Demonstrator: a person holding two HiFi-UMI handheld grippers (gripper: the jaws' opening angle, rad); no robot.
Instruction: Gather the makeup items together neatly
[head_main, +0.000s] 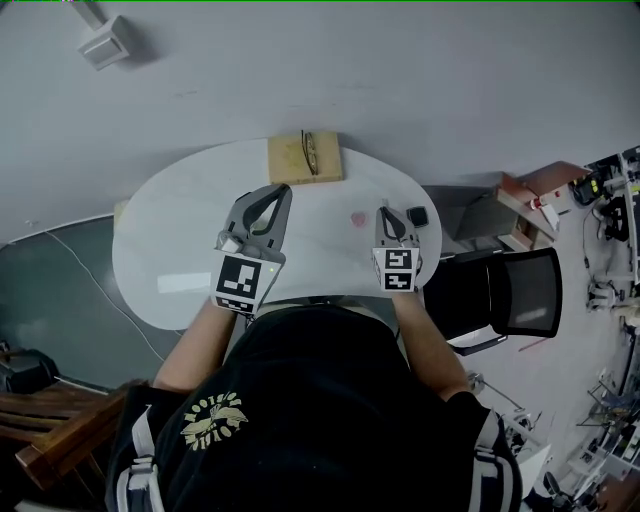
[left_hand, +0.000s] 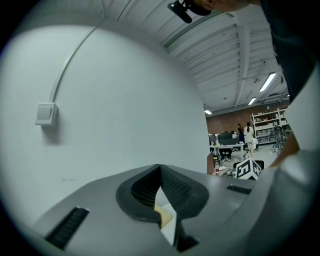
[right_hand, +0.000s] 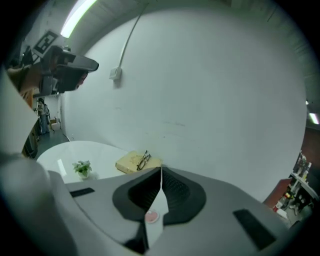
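A small pink round makeup item (head_main: 358, 217) lies on the white oval table (head_main: 160, 250), just left of my right gripper (head_main: 385, 210). It also shows through the gap under the right gripper's jaws as a pink disc (right_hand: 151, 216). A small black makeup case (head_main: 417, 216) sits just right of that gripper. The right gripper (right_hand: 161, 170) is shut, its tips meeting with nothing between them. My left gripper (head_main: 284, 190) hovers over the table's middle left, tilted up toward the wall. The left gripper (left_hand: 160, 166) is shut and holds nothing.
A tan book with glasses on it (head_main: 304, 157) lies at the table's far edge, seen too as the book (right_hand: 137, 161). A small potted plant (right_hand: 81, 168) stands left of it. A black chair (head_main: 500, 295) is at the right, a wall socket (head_main: 103, 45) behind.
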